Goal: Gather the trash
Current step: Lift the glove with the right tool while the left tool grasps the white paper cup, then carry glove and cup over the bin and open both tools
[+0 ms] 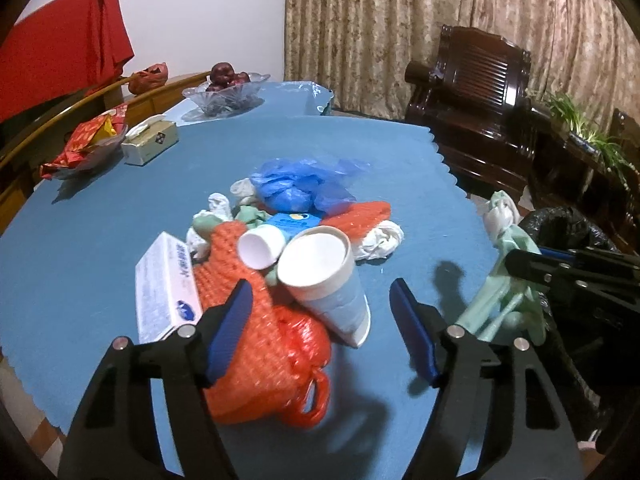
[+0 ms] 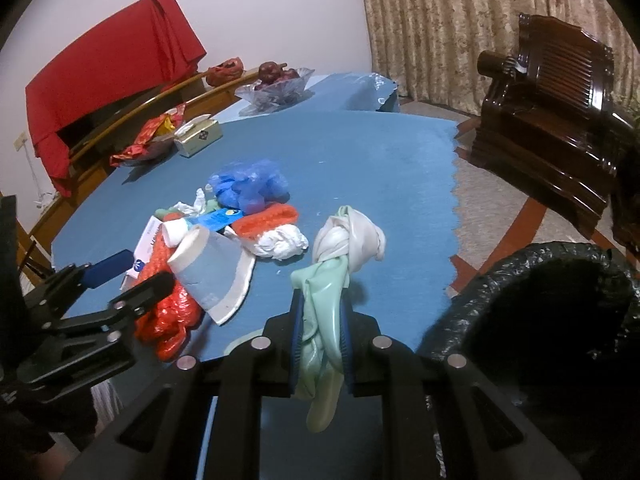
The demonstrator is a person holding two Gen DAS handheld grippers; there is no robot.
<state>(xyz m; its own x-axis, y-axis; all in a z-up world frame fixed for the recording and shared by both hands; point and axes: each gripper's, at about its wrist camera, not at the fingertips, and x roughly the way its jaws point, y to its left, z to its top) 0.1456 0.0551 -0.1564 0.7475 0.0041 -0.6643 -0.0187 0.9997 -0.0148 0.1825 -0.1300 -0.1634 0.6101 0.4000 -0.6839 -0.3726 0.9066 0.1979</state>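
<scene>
A heap of trash lies on the blue tablecloth [image 1: 400, 152]: an orange mesh bag [image 1: 256, 320], a tipped paper cup [image 1: 324, 276], a small white cup [image 1: 260, 246], a white box [image 1: 164, 288], a blue plastic bag [image 1: 296, 184] and crumpled tissue [image 1: 380, 240]. My left gripper [image 1: 320, 296] is open, its jaws on either side of the mesh bag and the cup; the right pad stands apart from both. My right gripper [image 2: 322, 308] is shut on a knotted pale green and white glove [image 2: 344, 240], which it holds above the table's near edge.
A bin lined with a black bag [image 2: 520, 300] stands off the table's right edge. A tissue box [image 1: 150, 142], a dish of red packets [image 1: 84, 144] and a glass fruit bowl [image 1: 224, 92] sit at the far left. A dark wooden armchair [image 1: 472, 100] is beyond.
</scene>
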